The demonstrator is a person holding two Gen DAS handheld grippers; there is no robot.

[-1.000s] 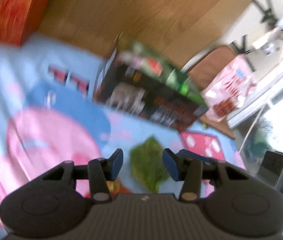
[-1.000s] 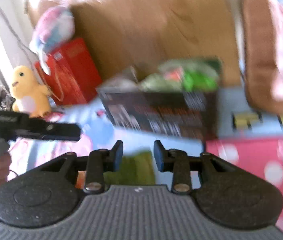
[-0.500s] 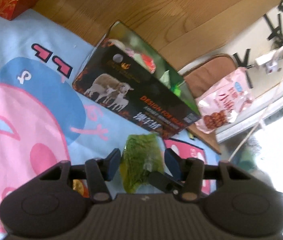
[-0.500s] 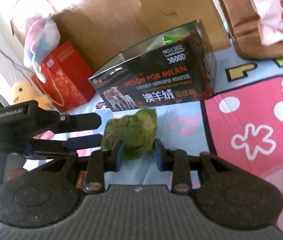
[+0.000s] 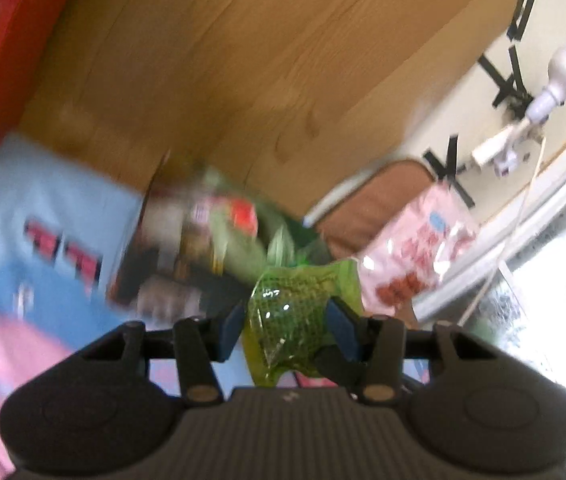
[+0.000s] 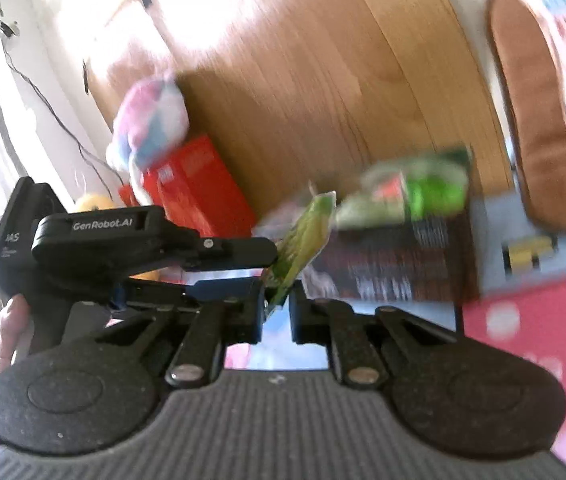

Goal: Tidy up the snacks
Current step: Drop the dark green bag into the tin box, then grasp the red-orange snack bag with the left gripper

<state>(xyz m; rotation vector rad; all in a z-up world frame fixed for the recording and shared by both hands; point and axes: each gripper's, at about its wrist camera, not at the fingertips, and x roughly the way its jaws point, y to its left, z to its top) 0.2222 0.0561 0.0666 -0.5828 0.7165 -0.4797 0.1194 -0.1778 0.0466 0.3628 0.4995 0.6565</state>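
Both tools pinch the green snack packet (image 5: 297,312): left tool (image 5: 285,330) across its width, right tool (image 6: 276,310) narrow on its edge, lifting it toward the box (image 6: 399,256) ahead

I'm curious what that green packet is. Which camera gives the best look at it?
The left wrist view: the green packet faces the camera, its netted green front showing between the blue fingers. The right wrist view shows it only edge-on, a thin, blurred strip.
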